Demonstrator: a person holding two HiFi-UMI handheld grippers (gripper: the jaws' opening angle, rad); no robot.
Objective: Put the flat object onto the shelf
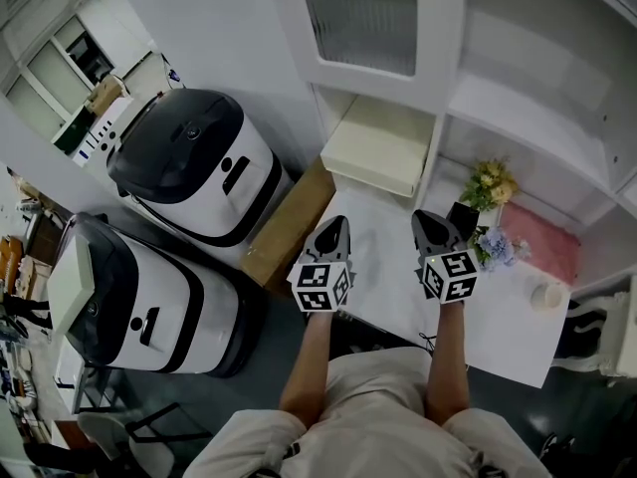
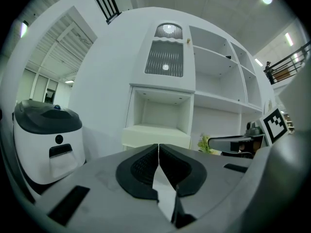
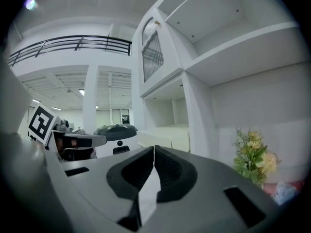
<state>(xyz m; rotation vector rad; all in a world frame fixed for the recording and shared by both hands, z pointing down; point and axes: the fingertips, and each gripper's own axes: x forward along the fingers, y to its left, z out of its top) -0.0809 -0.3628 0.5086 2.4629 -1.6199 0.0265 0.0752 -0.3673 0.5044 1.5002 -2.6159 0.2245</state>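
At far left stand two white-and-black machines (image 1: 194, 162) beside a brown carton (image 1: 289, 222); my left gripper (image 1: 336, 224) hangs over the white table (image 1: 378, 267) with its jaws pressed fully together and nothing between them. Ahead of it, a flat cream box (image 1: 378, 147) lies in the lowest open compartment of the white shelf unit (image 1: 438, 118), its front edge jutting past the opening. My right gripper (image 1: 430, 217), just beside the left, is likewise closed tight and empty, with the flowers (image 1: 490, 182) near it and a flat pink pad (image 1: 542, 242) on the table at far right.
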